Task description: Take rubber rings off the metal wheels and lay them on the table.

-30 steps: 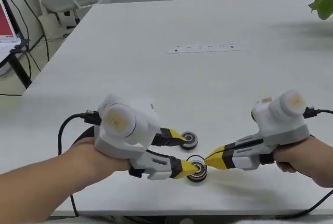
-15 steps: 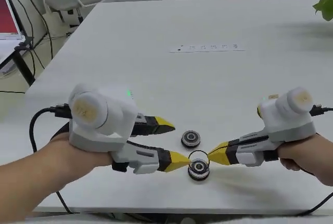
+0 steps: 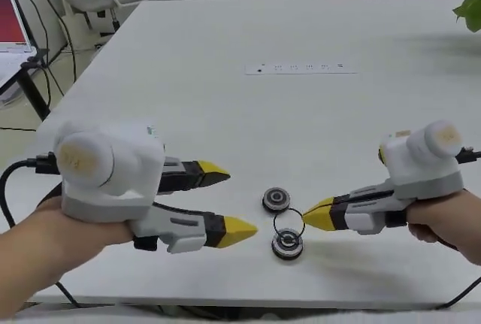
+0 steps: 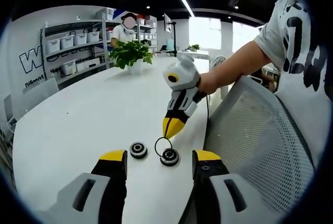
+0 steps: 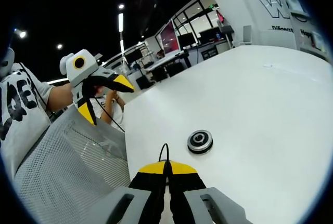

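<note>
Looking down, we pinch the rubber ring [image 3: 288, 221] in the right gripper [image 3: 305, 217], beside two metal wheels [image 3: 276, 199] on the desk [image 3: 301, 128]. Left gripper view: the left gripper [image 4: 161, 157] spreads its fingers wide. Right gripper view: fingers clamp the ring.

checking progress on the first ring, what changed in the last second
The left gripper let go of the near wheel, opened and pulled back leftward. The right gripper, shut on the rubber ring, drew it up from that wheel. That wheel and the far wheel stayed put on the table.
</note>
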A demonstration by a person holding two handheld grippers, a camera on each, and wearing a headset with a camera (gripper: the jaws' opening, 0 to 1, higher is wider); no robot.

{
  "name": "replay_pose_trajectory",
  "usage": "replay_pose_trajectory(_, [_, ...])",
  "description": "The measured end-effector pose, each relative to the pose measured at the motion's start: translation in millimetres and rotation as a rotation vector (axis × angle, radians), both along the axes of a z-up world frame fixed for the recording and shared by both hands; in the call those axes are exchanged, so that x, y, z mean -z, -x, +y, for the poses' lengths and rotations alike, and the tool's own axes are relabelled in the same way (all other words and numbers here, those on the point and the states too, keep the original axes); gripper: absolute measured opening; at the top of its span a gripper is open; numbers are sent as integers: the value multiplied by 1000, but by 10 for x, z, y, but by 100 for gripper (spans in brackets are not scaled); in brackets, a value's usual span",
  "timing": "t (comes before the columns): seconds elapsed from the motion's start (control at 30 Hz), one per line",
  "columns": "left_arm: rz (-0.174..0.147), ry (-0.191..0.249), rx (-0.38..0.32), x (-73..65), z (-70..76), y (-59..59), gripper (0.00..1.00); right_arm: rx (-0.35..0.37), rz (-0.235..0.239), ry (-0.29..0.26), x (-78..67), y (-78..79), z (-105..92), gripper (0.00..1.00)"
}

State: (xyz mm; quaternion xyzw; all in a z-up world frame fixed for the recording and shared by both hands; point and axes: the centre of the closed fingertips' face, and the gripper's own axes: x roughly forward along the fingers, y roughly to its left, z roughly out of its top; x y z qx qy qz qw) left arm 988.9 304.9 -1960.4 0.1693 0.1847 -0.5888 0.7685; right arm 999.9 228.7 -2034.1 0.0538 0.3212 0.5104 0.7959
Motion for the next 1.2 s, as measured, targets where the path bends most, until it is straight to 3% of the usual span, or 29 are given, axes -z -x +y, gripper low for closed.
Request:
replay_pose_trajectory(0.7, [6,20,-63,-21,275,43,54,-23,-18,-23,-228,-36,231,0])
replay_pose_trajectory(0.93, [8,28,-84,-30,352,12,55,-39,-27,-23,-242,-88,383,0])
replay_pose_trajectory(1.2, [9,37,-102,-28,414,-2,56,-63,-25,-3,-145,-110,498,0])
